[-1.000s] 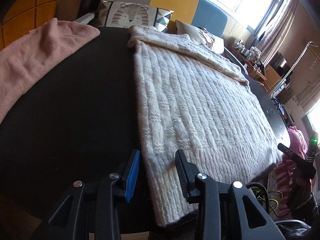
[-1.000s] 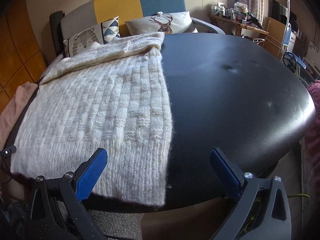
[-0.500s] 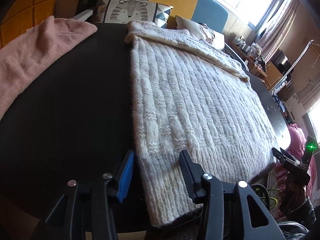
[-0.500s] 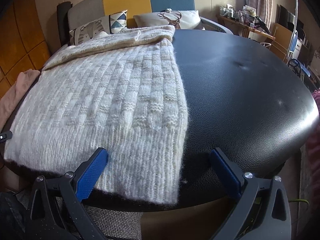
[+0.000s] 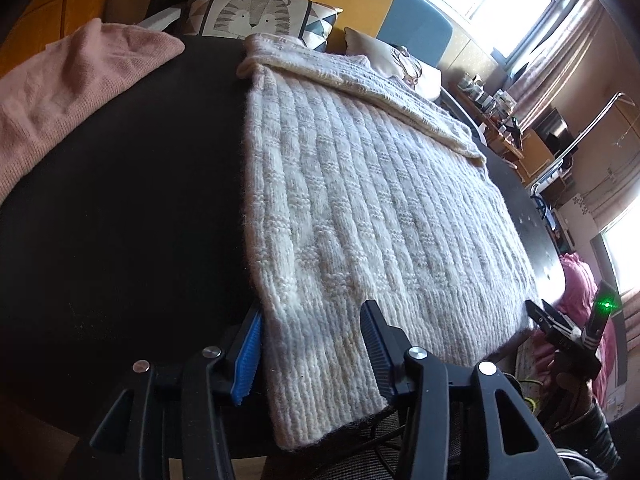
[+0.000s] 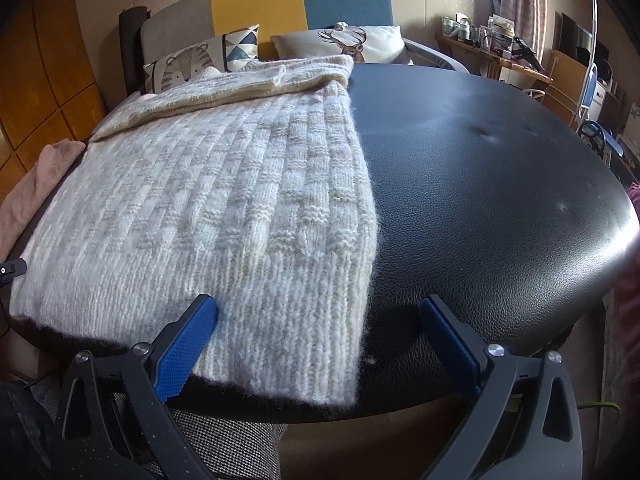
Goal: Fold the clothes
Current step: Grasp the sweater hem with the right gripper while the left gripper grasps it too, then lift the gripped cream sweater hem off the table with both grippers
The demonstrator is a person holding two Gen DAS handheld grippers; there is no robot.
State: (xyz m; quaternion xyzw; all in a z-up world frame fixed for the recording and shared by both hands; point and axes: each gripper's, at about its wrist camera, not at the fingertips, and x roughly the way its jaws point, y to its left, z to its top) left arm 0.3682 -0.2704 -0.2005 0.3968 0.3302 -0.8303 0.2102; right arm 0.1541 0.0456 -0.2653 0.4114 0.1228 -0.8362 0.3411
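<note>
- Jaws of the left gripper (image 5: 312, 350) stand part open astride the near left hem corner of the cream knit sweater (image 5: 372, 208), having just opened a little, pads not pressing.
- Jaws of the right gripper (image 6: 320, 334) gape wide over the right hem corner, just narrowing.
- Sweater lies flat on the black table (image 6: 500, 200); thick, soft, floppy, so probably best pinched at the ribbed hem corners.
- No containers visible.

Your left gripper (image 5: 312, 344) has 2 black plastic arms, silver screws and ribbed blue pads. Your right gripper (image 6: 318, 332) matches it: black arms, dimpled blue pads, silver screws at 7 and 5 o'clock.
</note>
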